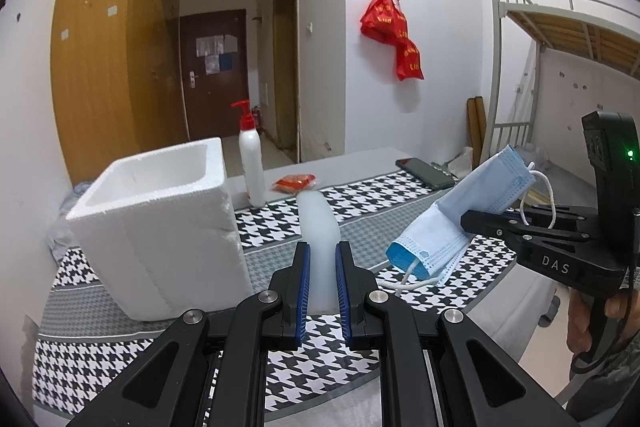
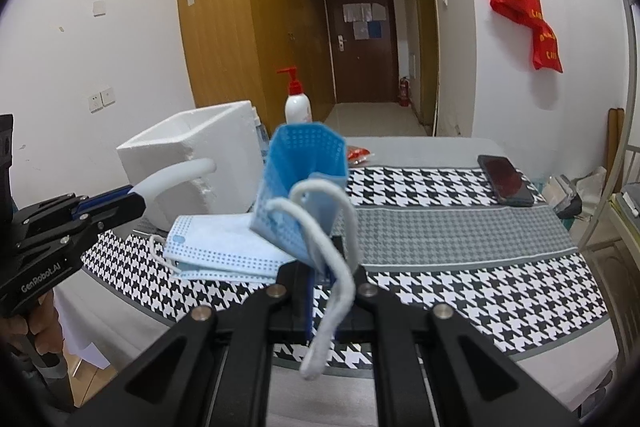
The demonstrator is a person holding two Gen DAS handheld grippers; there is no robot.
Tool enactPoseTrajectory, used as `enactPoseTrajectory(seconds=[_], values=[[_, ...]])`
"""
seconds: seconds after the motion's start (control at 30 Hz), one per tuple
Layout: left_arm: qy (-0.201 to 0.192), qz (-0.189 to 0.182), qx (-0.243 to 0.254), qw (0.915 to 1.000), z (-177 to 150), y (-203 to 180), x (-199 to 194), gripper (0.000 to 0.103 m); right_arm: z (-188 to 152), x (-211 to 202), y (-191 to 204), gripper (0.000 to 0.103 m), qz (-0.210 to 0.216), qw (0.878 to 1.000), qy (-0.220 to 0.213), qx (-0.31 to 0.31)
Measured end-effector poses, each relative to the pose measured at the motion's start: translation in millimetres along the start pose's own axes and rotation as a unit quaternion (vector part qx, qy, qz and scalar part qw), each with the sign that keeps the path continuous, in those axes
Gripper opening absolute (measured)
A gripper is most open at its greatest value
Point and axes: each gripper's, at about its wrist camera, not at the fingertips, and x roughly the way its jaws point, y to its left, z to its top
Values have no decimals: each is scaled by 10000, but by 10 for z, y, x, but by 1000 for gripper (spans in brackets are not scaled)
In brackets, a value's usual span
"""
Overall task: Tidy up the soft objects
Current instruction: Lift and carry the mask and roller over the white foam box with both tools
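So both hands are loaded: my left gripper (image 1: pixel 322 259) is clamped on a pale, bendy silicone piece (image 1: pixel 318 227), and my right gripper (image 2: pixel 320 267) is closed tight on a folded blue face mask (image 2: pixel 302 187), both lifted off the checked tablecloth (image 2: pixel 460 247). A second mask (image 2: pixel 224 247) lies flat on the cloth beside the white foam box (image 1: pixel 160 223). Looks like the carry step; next I'd guess each piece goes over the box opening, then release.
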Motion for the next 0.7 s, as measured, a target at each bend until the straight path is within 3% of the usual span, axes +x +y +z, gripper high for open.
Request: enactPoseTrajectory(seconds=[0.7], values=[[-562, 516, -31, 9971, 191, 212, -445, 14, 243, -141, 294, 9, 351, 9980, -420, -331]])
